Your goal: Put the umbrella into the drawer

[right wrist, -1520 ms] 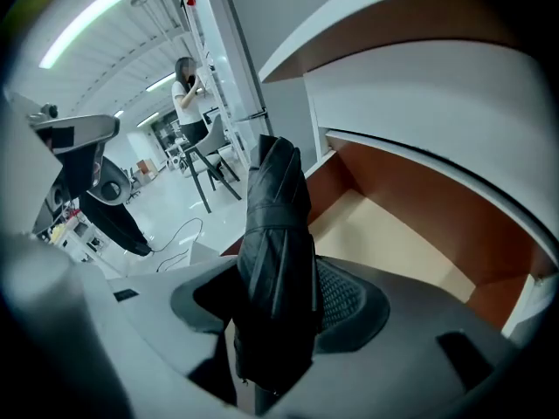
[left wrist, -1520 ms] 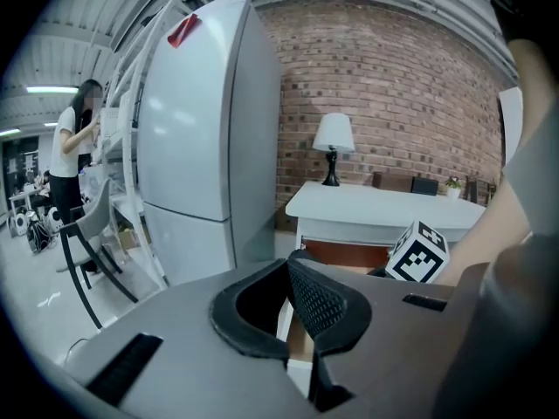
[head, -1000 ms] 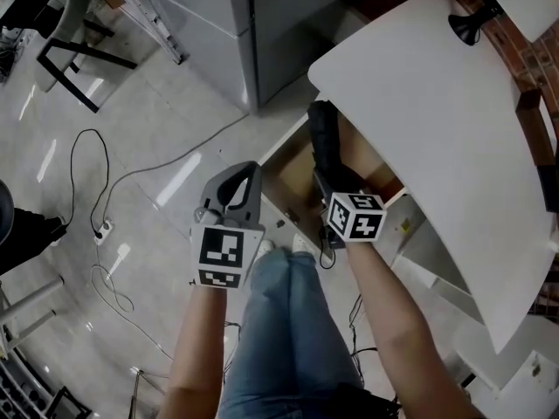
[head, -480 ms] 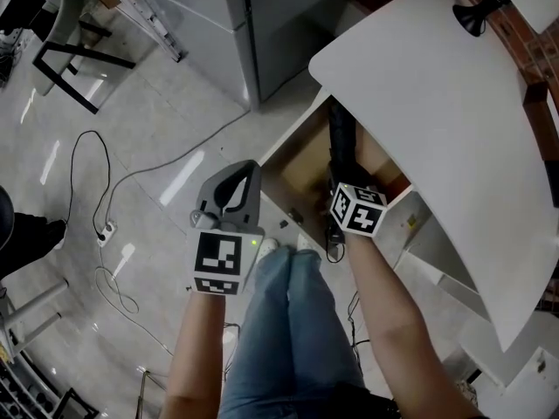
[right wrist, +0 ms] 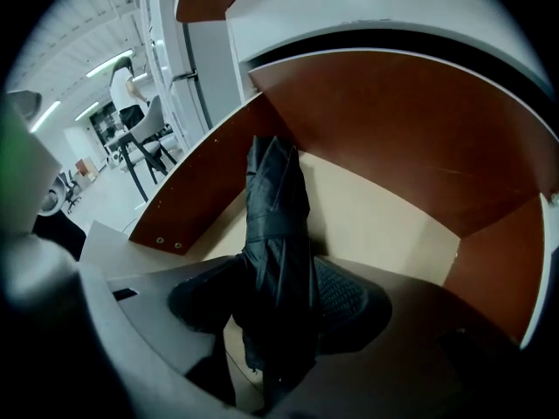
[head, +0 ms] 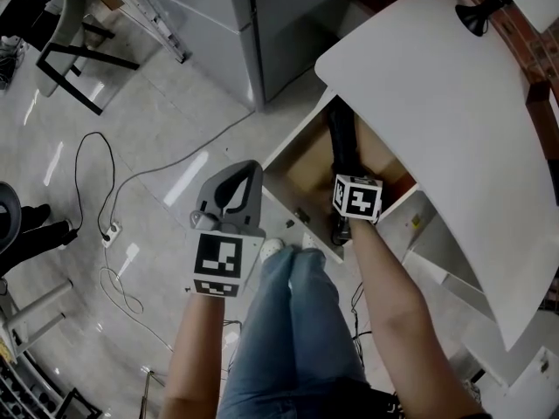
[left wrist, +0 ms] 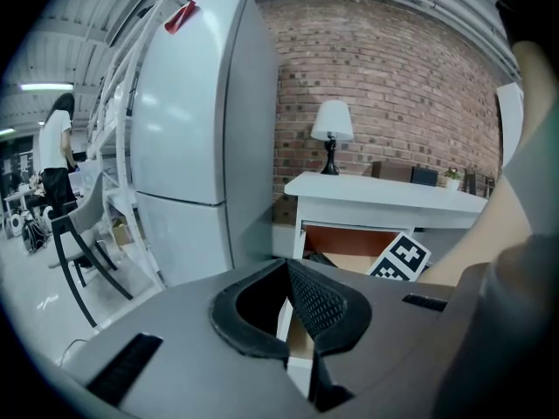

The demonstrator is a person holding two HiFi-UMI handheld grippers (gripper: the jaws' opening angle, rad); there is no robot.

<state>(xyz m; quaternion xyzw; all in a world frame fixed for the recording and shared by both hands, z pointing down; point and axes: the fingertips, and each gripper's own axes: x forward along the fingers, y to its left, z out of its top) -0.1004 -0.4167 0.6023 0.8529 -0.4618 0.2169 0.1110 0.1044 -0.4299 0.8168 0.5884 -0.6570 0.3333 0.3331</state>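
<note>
A folded black umbrella [right wrist: 275,225] sticks out ahead of my right gripper [right wrist: 281,311], whose pads are shut on its lower part. The jaws have just been opening a little, with the umbrella still between them. In the head view the umbrella [head: 341,138] reaches down into the open drawer [head: 293,201] under the white desk, ahead of the right gripper [head: 344,171]. The drawer's brown walls [right wrist: 393,120] and pale floor surround the umbrella. My left gripper [head: 243,171] hangs over the floor left of the drawer, shut with nothing in it; the left gripper view shows its pads [left wrist: 314,299] meeting at the tips.
The white desk top [head: 437,103] overhangs the drawer and carries a lamp [head: 476,16]. A tall grey fridge [head: 262,24] stands left of the desk. A cable [head: 96,173] and power strip lie on the tiled floor. My jeans-clad legs [head: 288,321] stand just before the drawer.
My right gripper has tipped down and sunk toward the drawer, carrying the umbrella deeper under the desk top. The left gripper has stayed where it was.
</note>
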